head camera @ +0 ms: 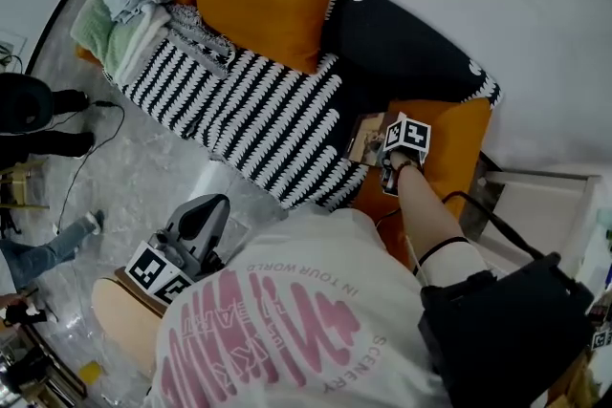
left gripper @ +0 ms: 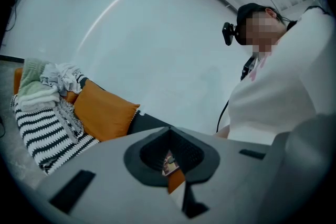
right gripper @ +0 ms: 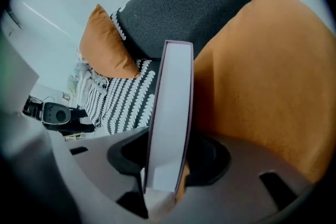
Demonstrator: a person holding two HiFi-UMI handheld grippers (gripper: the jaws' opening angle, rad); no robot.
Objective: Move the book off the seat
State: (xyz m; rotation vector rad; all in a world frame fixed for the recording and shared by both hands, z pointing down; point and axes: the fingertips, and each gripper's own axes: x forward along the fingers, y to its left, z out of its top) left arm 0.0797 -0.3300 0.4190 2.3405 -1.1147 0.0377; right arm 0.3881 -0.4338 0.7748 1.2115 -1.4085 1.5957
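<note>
Clamping book (right gripper: 170,113) edge-on, right tool (right gripper: 164,186), shirt (head camera: 287,320) reading "IN YOUR WORLD"

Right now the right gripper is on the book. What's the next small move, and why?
Probably lift the book straight up, clear of the orange cushion. In the right gripper view, the right gripper has its jaws pressed on both covers with the book on edge between them. The grasp looks made, and the book sits close against the cushion.

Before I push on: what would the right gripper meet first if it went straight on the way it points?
The right gripper is clamped on the book. Straight ahead it would probably meet the orange cushion beneath the book, though depth is unclear.
</note>
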